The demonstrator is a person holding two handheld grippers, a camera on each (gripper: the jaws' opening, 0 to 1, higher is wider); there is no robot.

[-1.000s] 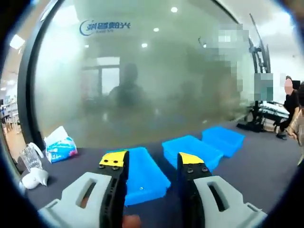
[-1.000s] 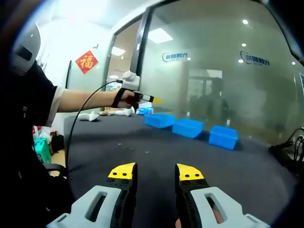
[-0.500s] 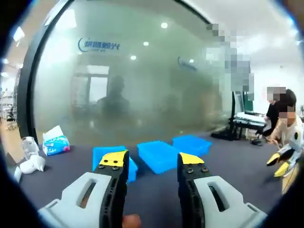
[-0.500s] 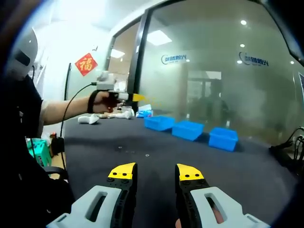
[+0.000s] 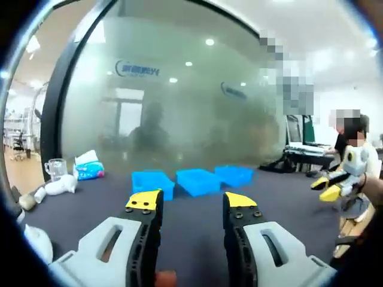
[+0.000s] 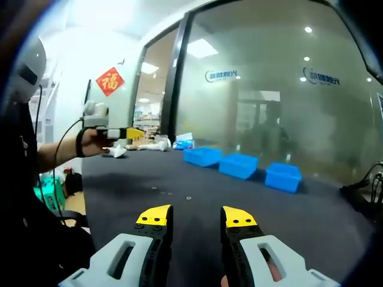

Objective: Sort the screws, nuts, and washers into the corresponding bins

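Three blue bins stand in a row on the dark table, near the frosted glass wall: the first bin (image 5: 152, 182) (image 6: 202, 156), the middle bin (image 5: 197, 180) (image 6: 238, 165) and the last bin (image 5: 234, 174) (image 6: 282, 177). A few small metal parts (image 6: 170, 193) lie loose on the table in front of my right gripper (image 6: 196, 216), which is open and holds nothing. My left gripper (image 5: 191, 203) is open too, well back from the bins. The right gripper view has it at far left as the left gripper (image 6: 114, 133), held in a hand above the table edge.
A tissue pack (image 5: 90, 170), a glass cup (image 5: 55, 169) and white crumpled items (image 5: 60, 186) sit at the table's left end. The right gripper (image 5: 326, 186) enters the left gripper view from the right. Seated people and a monitor stand are behind it.
My left gripper has pulled back from the bins, away from the glass wall; they look smaller and farther in its view. The right gripper has stayed still.
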